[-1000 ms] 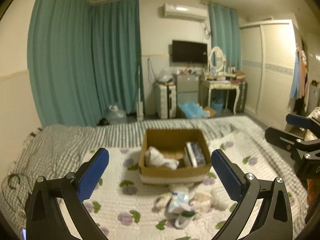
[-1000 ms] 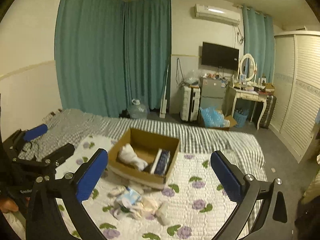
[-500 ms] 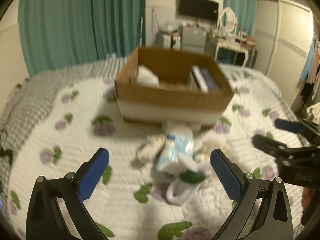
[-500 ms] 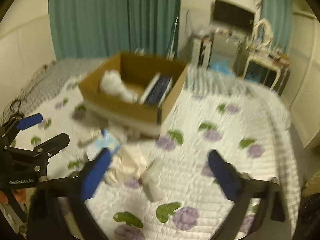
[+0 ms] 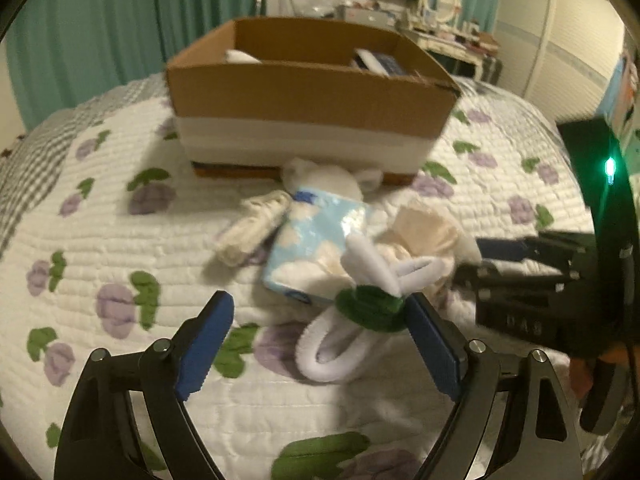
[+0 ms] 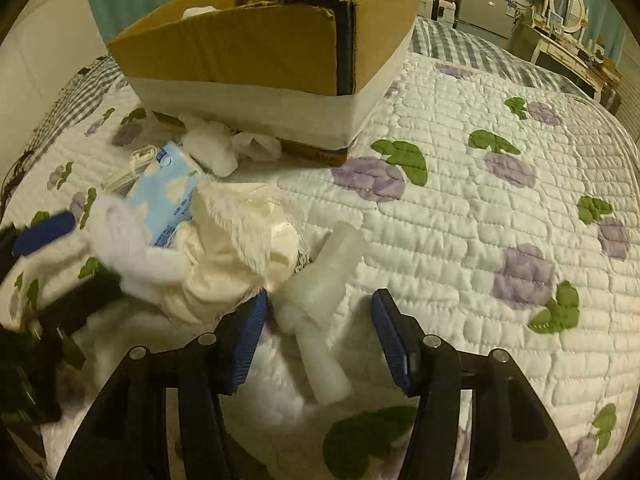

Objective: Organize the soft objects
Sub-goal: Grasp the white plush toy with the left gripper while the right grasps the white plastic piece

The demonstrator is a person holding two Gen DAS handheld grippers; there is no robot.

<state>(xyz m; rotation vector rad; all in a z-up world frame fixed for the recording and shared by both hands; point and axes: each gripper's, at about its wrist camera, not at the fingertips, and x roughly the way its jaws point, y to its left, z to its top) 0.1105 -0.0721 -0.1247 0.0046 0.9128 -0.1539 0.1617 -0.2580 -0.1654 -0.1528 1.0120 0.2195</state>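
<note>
A pile of soft things lies on the quilted bed in front of an open cardboard box (image 5: 308, 92) (image 6: 256, 52). It holds a light blue tissue pack (image 5: 316, 236) (image 6: 164, 196), a white fluffy loop with a green band (image 5: 360, 308), a cream cloth (image 5: 428, 228) (image 6: 232, 252), a rolled beige piece (image 5: 252, 228) and a white foam piece (image 6: 320, 288). My left gripper (image 5: 320, 344) is open, its jaws on either side of the green-banded loop. My right gripper (image 6: 316, 340) is open around the foam piece, and also shows in the left wrist view (image 5: 532, 272).
The box holds a white cloth (image 5: 240, 56) and a dark striped item (image 5: 380, 62). A crumpled white piece (image 6: 224, 146) lies against the box front. Teal curtains (image 5: 100, 32), a dressing table (image 6: 568, 40) and a wardrobe (image 5: 560, 40) stand beyond the bed.
Both grippers have come down and forward to the pile. The left now straddles the green-banded loop and the right straddles the foam piece. The box looms closer.
</note>
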